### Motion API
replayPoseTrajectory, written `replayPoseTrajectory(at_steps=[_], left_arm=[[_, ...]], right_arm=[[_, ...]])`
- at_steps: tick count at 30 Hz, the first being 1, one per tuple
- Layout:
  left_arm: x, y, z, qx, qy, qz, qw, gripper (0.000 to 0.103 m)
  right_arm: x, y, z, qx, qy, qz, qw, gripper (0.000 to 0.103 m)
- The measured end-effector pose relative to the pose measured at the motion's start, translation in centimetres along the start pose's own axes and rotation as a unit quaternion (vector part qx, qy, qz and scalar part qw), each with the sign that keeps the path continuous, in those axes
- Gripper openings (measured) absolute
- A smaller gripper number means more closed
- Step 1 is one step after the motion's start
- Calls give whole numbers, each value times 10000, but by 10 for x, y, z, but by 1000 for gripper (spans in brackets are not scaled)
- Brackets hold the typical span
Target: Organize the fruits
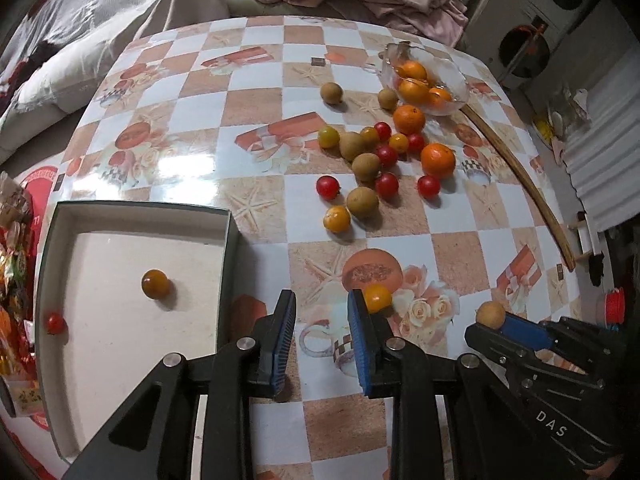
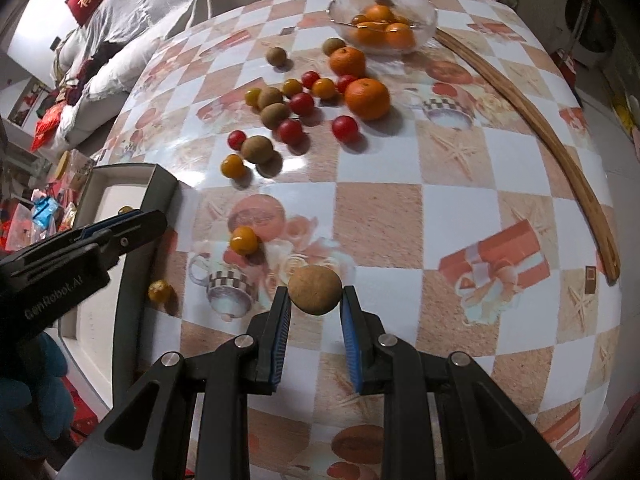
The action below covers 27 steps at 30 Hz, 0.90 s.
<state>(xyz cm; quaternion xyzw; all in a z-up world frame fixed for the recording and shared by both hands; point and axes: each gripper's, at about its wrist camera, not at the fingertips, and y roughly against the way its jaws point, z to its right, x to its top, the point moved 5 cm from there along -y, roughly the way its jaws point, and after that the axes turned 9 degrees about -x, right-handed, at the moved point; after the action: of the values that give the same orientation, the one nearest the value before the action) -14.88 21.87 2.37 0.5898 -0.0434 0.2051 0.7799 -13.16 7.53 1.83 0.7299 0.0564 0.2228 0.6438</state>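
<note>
My right gripper (image 2: 314,293) is shut on a tan round fruit (image 2: 315,289), held above the checked table (image 2: 400,220); the left wrist view shows that fruit (image 1: 491,314) at lower right. My left gripper (image 1: 321,297) stands open with nothing between its blue pads, just right of the white box (image 1: 228,264). A yellow tomato (image 1: 377,298) lies on the table beside its right finger. The box holds a yellow-brown tomato (image 1: 155,283) and a red one (image 1: 55,322). Another yellow tomato (image 2: 160,291) lies by the box's outer wall. Loose tomatoes, brown fruits (image 1: 362,200) and mandarins (image 1: 438,159) are scattered farther back.
A glass bowl (image 2: 424,28) with mandarins stands at the far side. A curved wooden stick (image 2: 560,148) runs along the table's right edge. Snack packets (image 1: 12,264) crowd the left of the box. A sofa with clothes lies beyond the table.
</note>
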Motion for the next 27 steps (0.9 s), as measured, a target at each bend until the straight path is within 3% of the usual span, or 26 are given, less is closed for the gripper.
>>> replayPoseTrajectory(at_steps=[1, 2, 3, 4, 8, 10, 11, 14, 16, 18, 20, 27], left_arm=[[-1, -2, 2, -35, -64, -47, 10000, 48], [-2, -5, 4, 3, -95, -51, 9999, 83], [-3, -5, 5, 65, -117, 82, 9999, 90], [-2, -5, 7, 81, -181, 186, 9996, 90], [-3, -30, 17, 237, -373, -78, 9990, 90], [-4, -45, 21, 354, -429, -211, 9982, 79], [-5, -56, 22, 377, -440, -356, 9977, 68], [-8, -74, 23, 454, -391, -559, 9966, 64], [-8, -74, 28, 542, -524, -483, 9960, 54], [-8, -74, 35, 461, -652, -466, 9957, 31], [-7, -74, 40, 251, -654, -475, 9964, 21], [2, -52, 34, -344, -219, -198, 9990, 21]], right_arm=[[0, 0, -1, 2, -2, -7, 10000, 27], [0, 1, 0, 9, -19, -19, 10000, 27], [-1, 1, 1, 12, -52, -38, 10000, 27], [-1, 1, 3, 11, -98, -61, 9999, 27], [-4, -1, 14, -81, -198, -94, 9997, 27], [-6, -1, 20, -110, -243, -117, 9996, 27], [-7, -1, 22, -118, -271, -121, 9995, 27], [-11, -2, 29, -140, -370, -146, 9991, 27], [-13, -2, 33, -147, -413, -157, 9989, 27], [-14, -1, 36, -152, -450, -158, 9987, 27], [-14, -2, 37, -144, -477, -157, 9986, 27], [-8, 0, 33, -84, -458, -98, 9989, 27]])
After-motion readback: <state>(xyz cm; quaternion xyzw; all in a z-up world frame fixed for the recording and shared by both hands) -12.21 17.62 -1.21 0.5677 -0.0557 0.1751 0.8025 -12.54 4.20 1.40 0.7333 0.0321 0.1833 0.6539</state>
